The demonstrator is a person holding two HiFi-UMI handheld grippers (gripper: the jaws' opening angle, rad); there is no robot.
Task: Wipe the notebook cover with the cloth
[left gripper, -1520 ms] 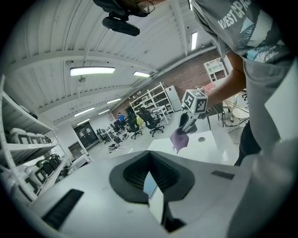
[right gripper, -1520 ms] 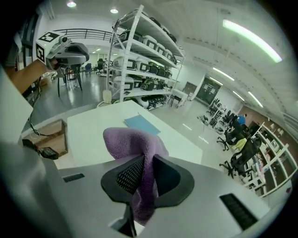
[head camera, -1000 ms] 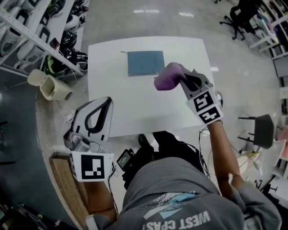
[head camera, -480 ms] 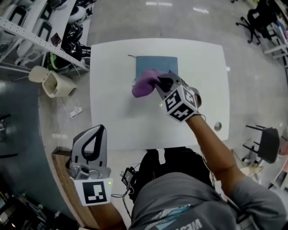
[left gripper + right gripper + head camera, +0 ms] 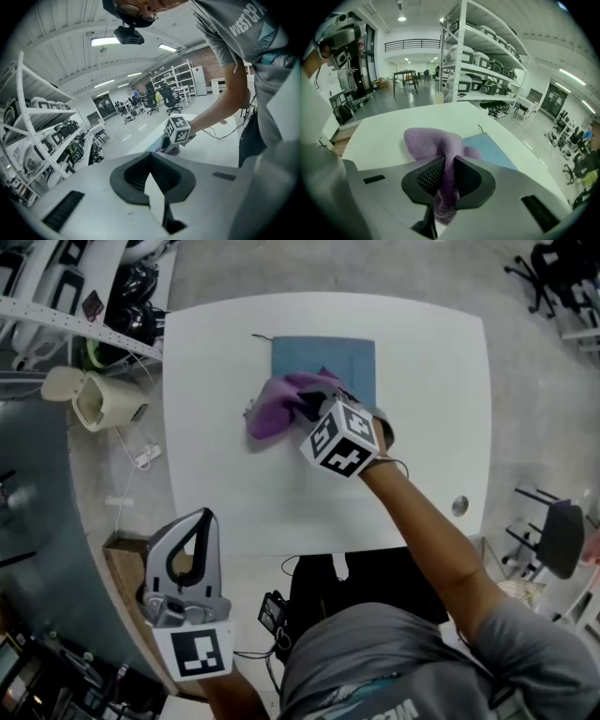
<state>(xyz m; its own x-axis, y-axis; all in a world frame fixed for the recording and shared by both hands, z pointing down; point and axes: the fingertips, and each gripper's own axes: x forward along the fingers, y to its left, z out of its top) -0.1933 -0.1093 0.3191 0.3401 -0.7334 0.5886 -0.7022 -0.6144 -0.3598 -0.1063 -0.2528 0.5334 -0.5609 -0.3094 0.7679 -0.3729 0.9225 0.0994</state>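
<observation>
A blue notebook point(image 5: 330, 360) lies flat at the far middle of the white table point(image 5: 427, 427). A purple cloth point(image 5: 279, 409) rests over the notebook's near left corner and spills onto the table to its left. My right gripper point(image 5: 304, 409) is shut on the cloth, which bunches between its pads point(image 5: 427, 176) and hangs out in front of them. In the right gripper view the cloth point(image 5: 427, 140) covers the near edge of the notebook point(image 5: 493, 149). My left gripper point(image 5: 200, 516) is held off the table's near left corner, its tips together and nothing between them point(image 5: 152, 155).
A cream bin point(image 5: 94, 397) stands on the floor left of the table, with cables beside it. Shelving with gear fills the far left point(image 5: 56, 296). A small round cap point(image 5: 458, 505) sits near the table's right edge. A chair point(image 5: 555, 538) stands at the right.
My right gripper has carried the cloth from beside the notebook's right edge leftward across it to its near left corner. The left gripper has stayed low at the left.
</observation>
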